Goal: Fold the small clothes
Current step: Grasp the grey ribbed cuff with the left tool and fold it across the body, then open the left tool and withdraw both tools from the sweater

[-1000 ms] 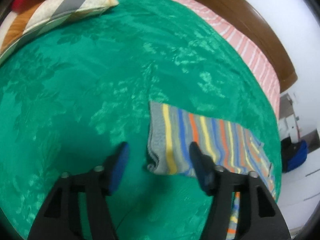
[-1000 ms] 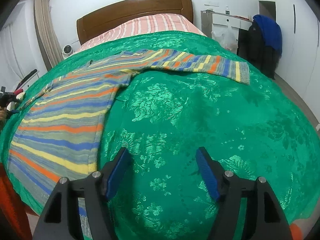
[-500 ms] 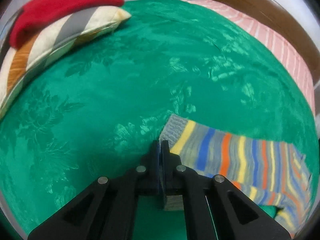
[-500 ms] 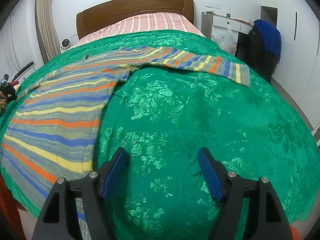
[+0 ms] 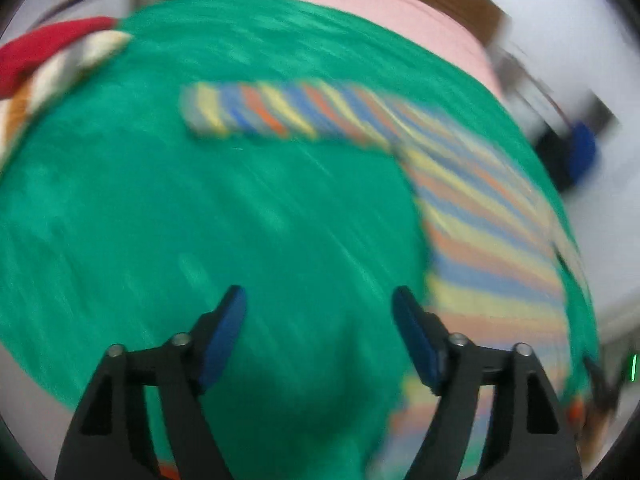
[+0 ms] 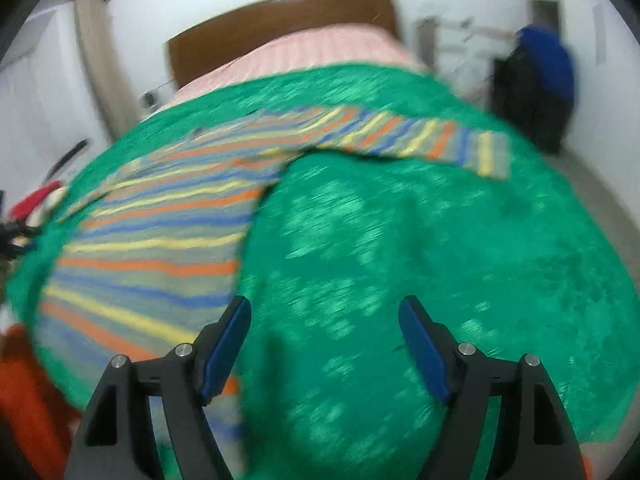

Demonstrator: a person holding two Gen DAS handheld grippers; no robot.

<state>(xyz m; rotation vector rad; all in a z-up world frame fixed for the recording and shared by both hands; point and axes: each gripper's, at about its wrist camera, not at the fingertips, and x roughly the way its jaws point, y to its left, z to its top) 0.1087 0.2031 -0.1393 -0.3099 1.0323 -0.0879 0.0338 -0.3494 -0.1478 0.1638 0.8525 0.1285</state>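
The striped sweater [image 6: 160,236] lies flat on the green bedspread [image 6: 400,280], its body toward the near edge of the bed and one sleeve [image 6: 420,144] stretched straight out to the side. In the left wrist view the other sleeve [image 5: 272,114] also lies out flat across the cover, with the body running down past the right-hand finger. No fold is visible yet, so the task looks barely begun.

The left gripper [image 5: 320,332] is spread wide and holds nothing; it hangs over bare bedspread just beside the sweater's edge. The right gripper [image 6: 324,336] is likewise spread and empty, with its left finger over the sweater's side hem and the rest over the cover.

Both views are smeared with motion blur, which suggests fast movement, and that is the first risk: a hurried pinch could land beside the knit and catch the bedspread instead, or catch both layers and drag the cover into a ridge. The bedspread looks slick, so a pull on one sleeve may slide the whole sweater rather than fold it. The lower hem seems to lie at or over the bed edge, where a tug could tip it off. A pillow [image 5: 56,68] and a red cloth [image 5: 44,50] sit well apart at the far corner.
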